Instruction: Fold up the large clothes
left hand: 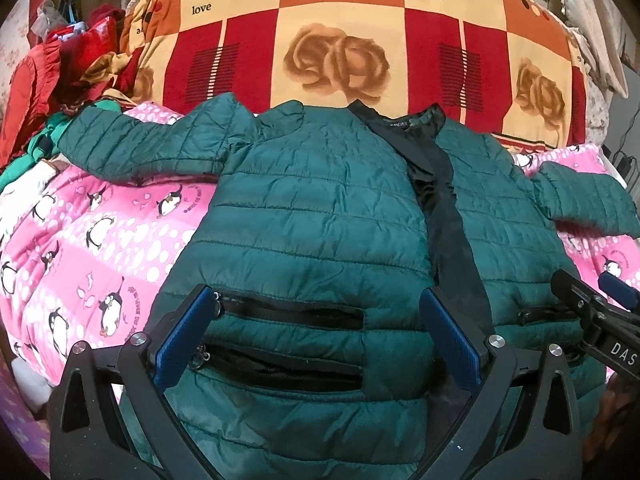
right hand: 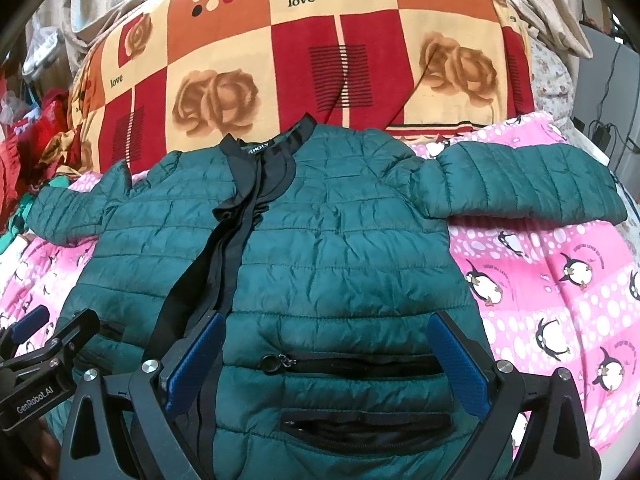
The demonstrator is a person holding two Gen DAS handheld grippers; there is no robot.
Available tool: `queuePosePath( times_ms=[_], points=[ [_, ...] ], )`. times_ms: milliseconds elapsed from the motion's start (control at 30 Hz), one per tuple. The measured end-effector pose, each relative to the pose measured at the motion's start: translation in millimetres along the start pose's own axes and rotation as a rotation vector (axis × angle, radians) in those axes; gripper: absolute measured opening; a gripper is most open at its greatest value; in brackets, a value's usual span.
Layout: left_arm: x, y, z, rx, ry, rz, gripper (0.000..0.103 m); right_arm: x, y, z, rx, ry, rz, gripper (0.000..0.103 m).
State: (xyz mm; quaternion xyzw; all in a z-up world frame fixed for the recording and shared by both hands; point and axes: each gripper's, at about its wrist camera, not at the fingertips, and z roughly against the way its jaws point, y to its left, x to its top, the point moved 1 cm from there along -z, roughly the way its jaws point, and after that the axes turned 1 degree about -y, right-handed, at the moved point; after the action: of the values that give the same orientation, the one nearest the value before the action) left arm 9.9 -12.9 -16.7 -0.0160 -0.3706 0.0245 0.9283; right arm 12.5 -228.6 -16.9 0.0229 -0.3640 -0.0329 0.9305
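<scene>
Jacket [left hand: 320, 208] is lying collar-far, hem-near; left gripper [left hand: 320, 340] and right gripper [right hand: 328, 360] are hovering wide open, empty, over the hem.

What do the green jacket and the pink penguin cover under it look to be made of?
Green jacket: likely thin nylon or polyester shell over padding; slight sheen, stitched puffy quilted rows, black zip tape. Pink penguin cover: seemingly a soft matte printed fabric, possibly fleece or cotton; the fibre cannot be told.
</scene>
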Motion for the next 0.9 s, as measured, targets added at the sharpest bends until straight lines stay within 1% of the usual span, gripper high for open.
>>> queuePosePath(
  times_ms=[100,300,433,900],
  points=[
    [1.0,-1.2,-2.5,-0.012,0.009,-0.001,0.102,2.3,1.0,-1.9,-0.003,0.0,0.009,0.101],
    [0.2,-3.4,-4.6,-0.01,0.015,-0.014,0.103,4.5,2.6,-3.3,-0.008,-0.004,0.023,0.101],
    [0.2,-2.7,-4.8,0.0,0.011,-0.013,0.102,4.6,2.2,-2.9,-0.011,-0.012,0.016,0.101],
    [0.3,1.7,-12.5,0.026,0.032,0.002,0.103,3.7,-1.5,-8.2,-0.014,0.006,0.014,0.101]
  ],
)
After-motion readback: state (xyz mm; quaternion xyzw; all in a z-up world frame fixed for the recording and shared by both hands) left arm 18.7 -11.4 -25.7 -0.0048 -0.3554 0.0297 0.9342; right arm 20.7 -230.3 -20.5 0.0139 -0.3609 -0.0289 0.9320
